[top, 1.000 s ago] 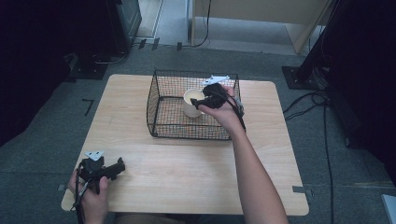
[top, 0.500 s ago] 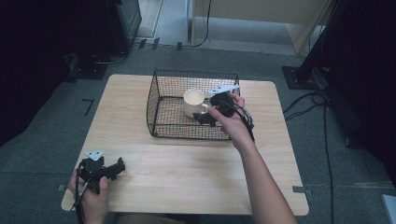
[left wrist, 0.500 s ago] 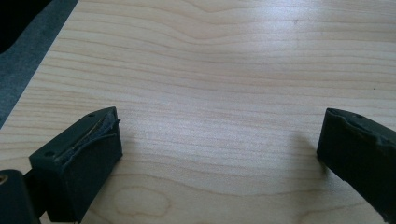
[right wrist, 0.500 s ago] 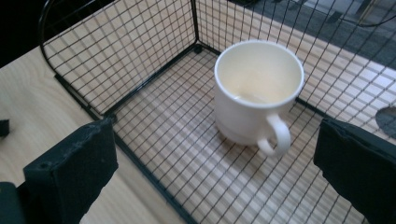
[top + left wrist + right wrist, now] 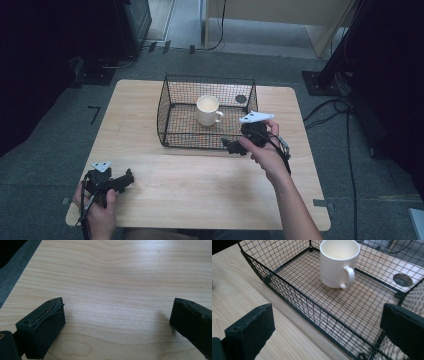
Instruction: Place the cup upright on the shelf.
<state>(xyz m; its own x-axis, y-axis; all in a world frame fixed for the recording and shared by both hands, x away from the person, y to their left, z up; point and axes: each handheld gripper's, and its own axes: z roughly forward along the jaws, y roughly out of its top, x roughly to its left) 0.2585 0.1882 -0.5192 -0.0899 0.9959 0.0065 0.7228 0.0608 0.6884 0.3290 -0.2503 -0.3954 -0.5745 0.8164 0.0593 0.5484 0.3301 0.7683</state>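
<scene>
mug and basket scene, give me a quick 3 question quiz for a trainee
1. True or false: the white mug stands upright inside the black wire basket.
2. Which describes the right gripper?
A. fingers shut on the mug's handle
B. fingers open, holding nothing, at the basket's near side
C. lying flat on the table
3. Fill in the blank: the left gripper, fingers open, sits over bare ____ near the table's near left corner.

Key
1. True; the right gripper view shows it on the basket's mesh floor.
2. B
3. Wood; only tabletop lies between its fingers.
</scene>
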